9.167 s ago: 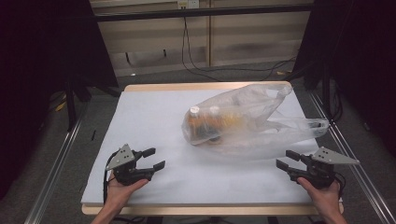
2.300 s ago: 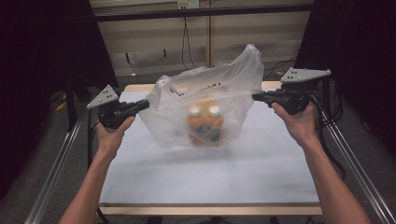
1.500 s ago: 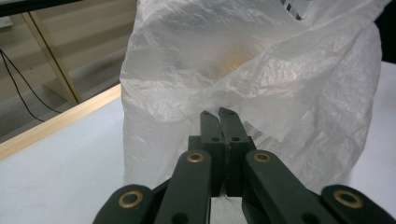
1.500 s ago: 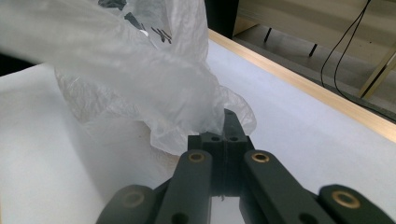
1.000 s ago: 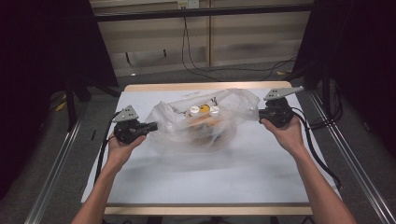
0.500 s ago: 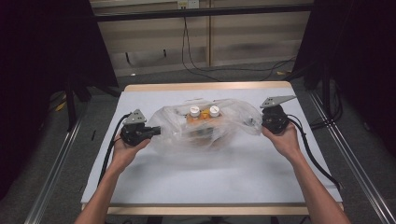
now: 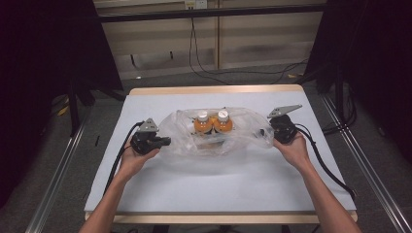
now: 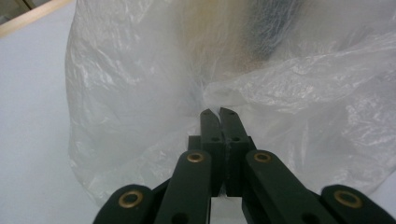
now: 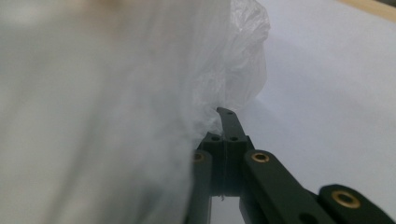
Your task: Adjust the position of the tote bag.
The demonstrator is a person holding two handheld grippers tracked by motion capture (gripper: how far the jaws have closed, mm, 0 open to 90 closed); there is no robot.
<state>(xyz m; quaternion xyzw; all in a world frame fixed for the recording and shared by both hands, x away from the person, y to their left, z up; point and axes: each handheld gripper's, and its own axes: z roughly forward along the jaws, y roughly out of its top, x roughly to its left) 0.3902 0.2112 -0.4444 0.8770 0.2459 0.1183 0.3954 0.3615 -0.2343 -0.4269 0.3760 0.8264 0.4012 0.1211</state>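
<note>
Since the earlier high views we have brought both hands down: the bag that hung stretched in the air between them now rests low on the table, and the bottles inside it have settled upright near the centre.

We work on a white-topped table with a pale wooden rim [image 7: 214,90]. Its surface carries one load, placed slightly beyond the middle.

We identify that load as a thin, clear, crinkled plastic bag [image 7: 184,138]. It lies spread sideways between our two hands, with one end drawn out toward each.

Inside the bag we see two orange bottles with white caps [image 7: 213,122]. They stand side by side and touch each other.

Our left tongs [image 7: 167,141] sit at the left end of the bag. In the left gripper view [image 8: 218,112] the two black jaws are pressed together, and a gathered fold of the plastic is pinched at their tips.

Our right tongs [image 7: 268,132] sit at the right end of the bag. In the right gripper view [image 9: 224,114] the jaws are likewise closed, with the film bunched against their tips and draped over the left jaw.

A black cable trails from each tool toward the near edge of the table.
</note>
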